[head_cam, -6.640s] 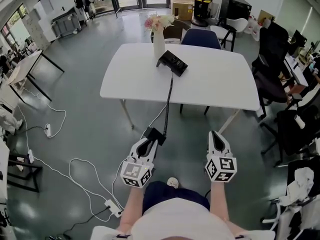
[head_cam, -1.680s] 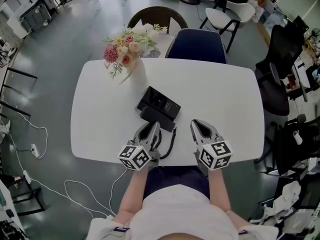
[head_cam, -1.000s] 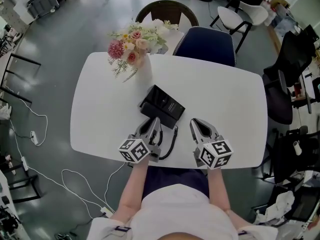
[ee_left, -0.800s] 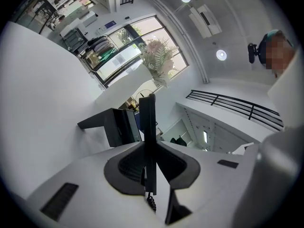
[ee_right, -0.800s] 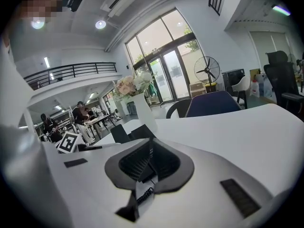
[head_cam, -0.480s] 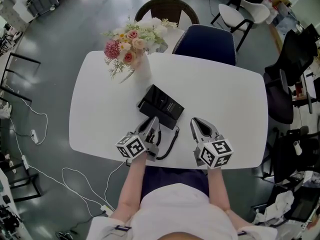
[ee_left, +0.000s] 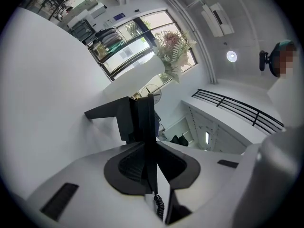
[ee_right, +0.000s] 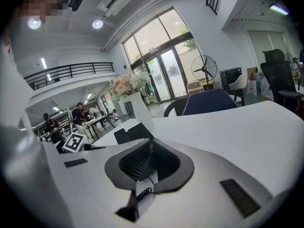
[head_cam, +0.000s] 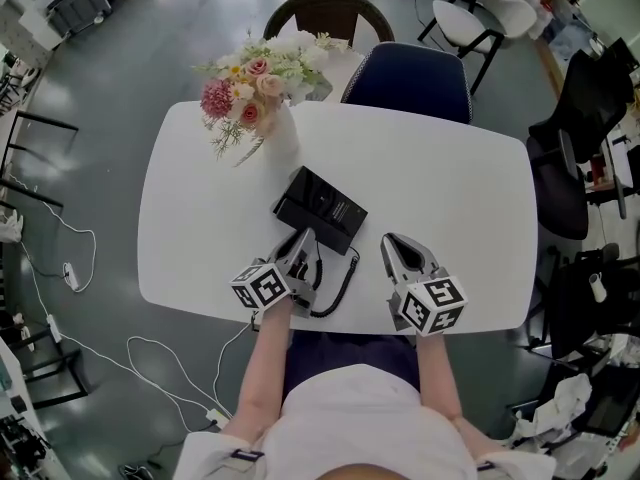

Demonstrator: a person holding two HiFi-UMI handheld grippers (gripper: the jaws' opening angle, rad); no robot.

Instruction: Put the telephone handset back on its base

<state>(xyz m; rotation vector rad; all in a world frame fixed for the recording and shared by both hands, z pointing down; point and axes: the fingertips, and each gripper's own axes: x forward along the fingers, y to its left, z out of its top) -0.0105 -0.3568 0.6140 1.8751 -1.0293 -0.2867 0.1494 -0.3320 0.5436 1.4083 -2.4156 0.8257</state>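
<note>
The black telephone base (head_cam: 322,208) lies in the middle of the white table (head_cam: 450,183), also seen small in the right gripper view as the base (ee_right: 134,132). My left gripper (head_cam: 303,241) is shut on the black handset (ee_left: 141,120), held edge-on just in front of the base's near edge. The coiled cord (head_cam: 338,290) loops from the handset across the table front. My right gripper (head_cam: 393,246) hovers over the table to the right of the base, shut with nothing in it; in its own view the right gripper (ee_right: 149,152) shows its pads meeting.
A white vase (head_cam: 281,134) of flowers (head_cam: 250,76) stands at the table's back left, close behind the base. A blue chair (head_cam: 408,76) and a brown chair (head_cam: 325,13) sit beyond the table. Black office chairs (head_cam: 562,193) stand right. Cables (head_cam: 150,358) trail on the floor left.
I have come from the open floor up to the table with the handset held. In the last second the left gripper has rolled and edged toward the base; the right one has barely moved.
</note>
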